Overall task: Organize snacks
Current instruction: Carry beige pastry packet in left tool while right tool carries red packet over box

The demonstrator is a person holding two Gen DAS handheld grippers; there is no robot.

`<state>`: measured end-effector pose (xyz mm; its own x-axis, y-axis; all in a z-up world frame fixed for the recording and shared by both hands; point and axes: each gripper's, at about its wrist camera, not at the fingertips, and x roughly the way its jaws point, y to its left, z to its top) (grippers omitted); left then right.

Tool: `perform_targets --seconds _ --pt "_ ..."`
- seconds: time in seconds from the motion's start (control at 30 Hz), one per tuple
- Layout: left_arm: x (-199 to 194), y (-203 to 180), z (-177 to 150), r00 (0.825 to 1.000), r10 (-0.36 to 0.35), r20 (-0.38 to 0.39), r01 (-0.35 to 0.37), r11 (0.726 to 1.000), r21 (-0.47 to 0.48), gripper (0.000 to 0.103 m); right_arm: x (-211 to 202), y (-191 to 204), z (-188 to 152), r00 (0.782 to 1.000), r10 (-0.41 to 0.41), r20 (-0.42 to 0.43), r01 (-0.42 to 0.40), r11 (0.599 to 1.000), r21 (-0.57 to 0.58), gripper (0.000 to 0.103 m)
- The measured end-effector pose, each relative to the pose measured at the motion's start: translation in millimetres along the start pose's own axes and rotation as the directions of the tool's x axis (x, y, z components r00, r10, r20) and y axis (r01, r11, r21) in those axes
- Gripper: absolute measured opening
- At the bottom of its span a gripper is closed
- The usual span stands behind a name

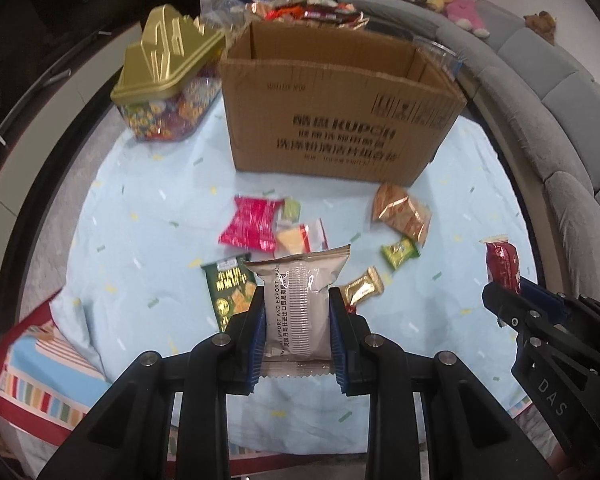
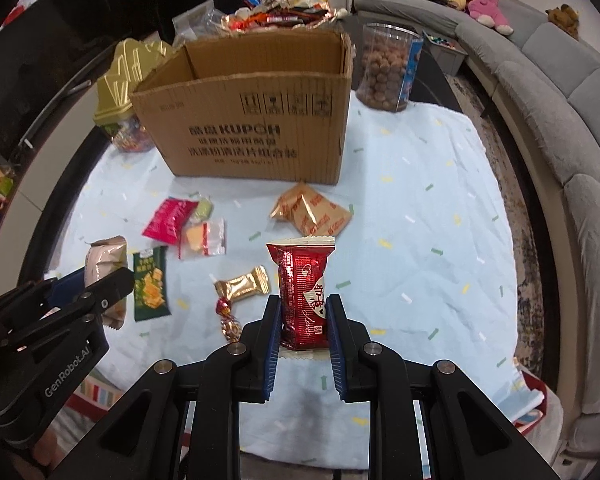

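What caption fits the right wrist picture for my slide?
Right gripper jaws clamp a red snack packet above the blue cloth, facing the open cardboard box.

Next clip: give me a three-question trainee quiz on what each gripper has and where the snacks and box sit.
1. True or false: the cardboard box is open at the top.
2. Which packet is the left gripper shut on: A) green cracker packet, B) beige packet, C) pink packet?
3. Fill in: the right gripper holds a ____ packet.

Key: 1 true; 2 B; 3 red.
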<state>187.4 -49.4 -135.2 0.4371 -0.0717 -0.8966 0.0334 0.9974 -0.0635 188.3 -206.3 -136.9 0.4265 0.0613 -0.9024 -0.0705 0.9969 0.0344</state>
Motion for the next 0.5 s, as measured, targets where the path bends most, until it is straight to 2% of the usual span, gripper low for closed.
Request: perform_targets --seconds 0.5 --pt "-20.0 -4.2 34.0 0.998 -0.032 0.056 0.031 0.999 0.020 0.029 -36.5 3.9 30.4 0.995 0.005 0.098 -0.005 1.000 0.005 0.023"
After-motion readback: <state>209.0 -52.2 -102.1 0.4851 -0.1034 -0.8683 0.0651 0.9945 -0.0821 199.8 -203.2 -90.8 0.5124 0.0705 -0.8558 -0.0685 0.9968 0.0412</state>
